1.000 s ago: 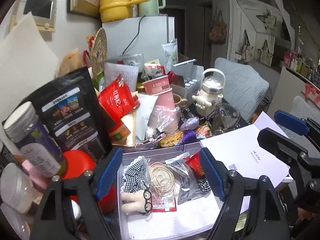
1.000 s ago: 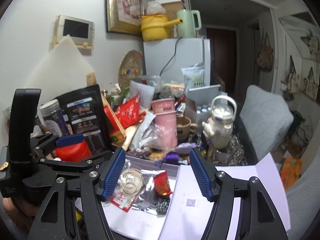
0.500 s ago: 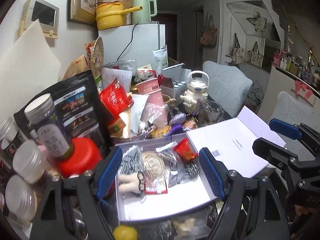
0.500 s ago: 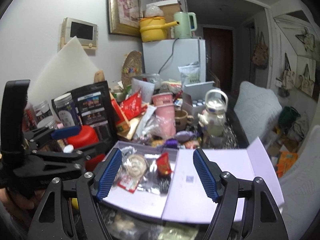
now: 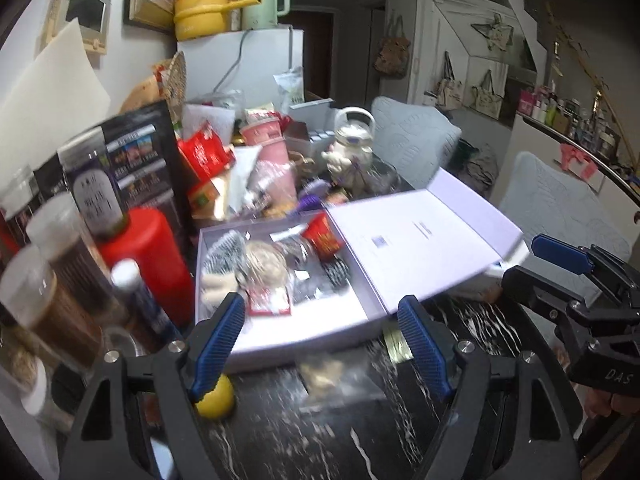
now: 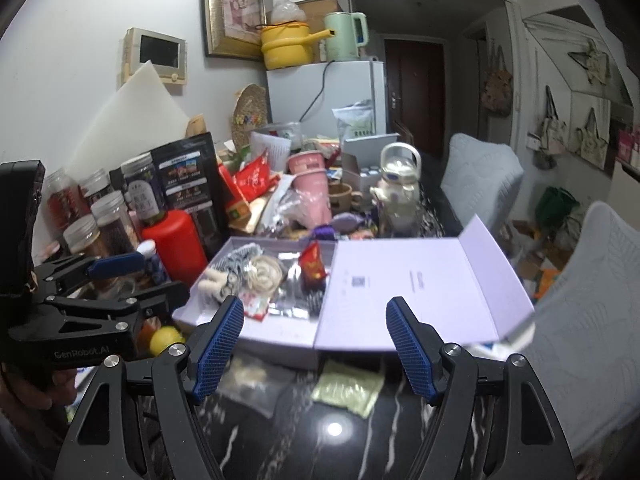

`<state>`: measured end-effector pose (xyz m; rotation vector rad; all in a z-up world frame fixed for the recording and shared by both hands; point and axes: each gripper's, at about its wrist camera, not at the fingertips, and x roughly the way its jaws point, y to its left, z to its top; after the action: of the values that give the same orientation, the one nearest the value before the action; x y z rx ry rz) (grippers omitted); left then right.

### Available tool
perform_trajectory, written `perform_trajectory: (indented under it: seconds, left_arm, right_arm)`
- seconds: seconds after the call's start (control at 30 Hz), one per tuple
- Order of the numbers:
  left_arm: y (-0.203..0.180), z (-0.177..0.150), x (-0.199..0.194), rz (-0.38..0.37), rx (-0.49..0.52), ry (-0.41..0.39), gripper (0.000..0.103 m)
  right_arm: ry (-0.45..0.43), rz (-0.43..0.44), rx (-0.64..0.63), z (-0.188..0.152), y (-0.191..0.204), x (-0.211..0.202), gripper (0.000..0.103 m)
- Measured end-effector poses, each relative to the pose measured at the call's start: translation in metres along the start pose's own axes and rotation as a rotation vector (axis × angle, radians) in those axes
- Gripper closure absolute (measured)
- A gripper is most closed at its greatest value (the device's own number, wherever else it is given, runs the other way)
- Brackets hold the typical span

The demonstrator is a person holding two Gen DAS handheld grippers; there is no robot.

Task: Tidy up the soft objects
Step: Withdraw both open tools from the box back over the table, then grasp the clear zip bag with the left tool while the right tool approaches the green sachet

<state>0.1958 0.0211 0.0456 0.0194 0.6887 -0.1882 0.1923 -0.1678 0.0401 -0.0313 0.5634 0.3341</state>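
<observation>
Clutter is the main hazard. Both tongs stand apart with nothing between their blue pads: the left tongs [image 5: 322, 334] and the right tongs [image 6: 314, 334] hang over the near edge of the black marbled tabletop [image 6: 332, 432], short of the open lilac cardboard box [image 5: 304, 336].

The soft things lie in the box's far left corner: a striped black-and-white cloth doll [image 6: 230, 276] and a coil of cream cord [image 6: 266, 270], packed against a silver foil pouch [image 6: 294, 296] and a small red packet [image 6: 314, 266].

A reach for the doll would likely drag the cord or pouch with it. The tall red plastic bottle [image 5: 150, 262] and the lidded glass jars [image 6: 110, 222] stand just beside the box's left wall, so a wide swing by the left tongs could topple them. The box's flat lid [image 6: 420, 284] overhangs the tabletop's right edge; pressing on it may tip the box. A yellow ball [image 6: 166, 338] near the left corner could roll if nudged.
</observation>
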Motion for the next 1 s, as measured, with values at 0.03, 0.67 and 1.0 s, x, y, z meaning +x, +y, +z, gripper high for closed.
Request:
perform_trajectory:
  seconds: [0.03, 0.67, 1.0]
  left_arm:
    - [-0.002, -0.003, 0.000, -0.001, 0.002, 0.005, 0.024]
    - [-0.018, -0.063, 0.024, -0.062, -0.025, 0.135, 0.024]
    - [-0.009, -0.080, 0.057, -0.073, -0.074, 0.209, 0.024]
  right_arm:
    - [0.005, -0.001, 0.003, -0.004, -0.001, -0.003, 0.029]
    - [0.164, -0.008, 0.053, -0.086, -0.011, 0.001, 0.029]
    - [0.229, 0.001, 0.088, -0.106, -0.019, 0.035, 0.029]
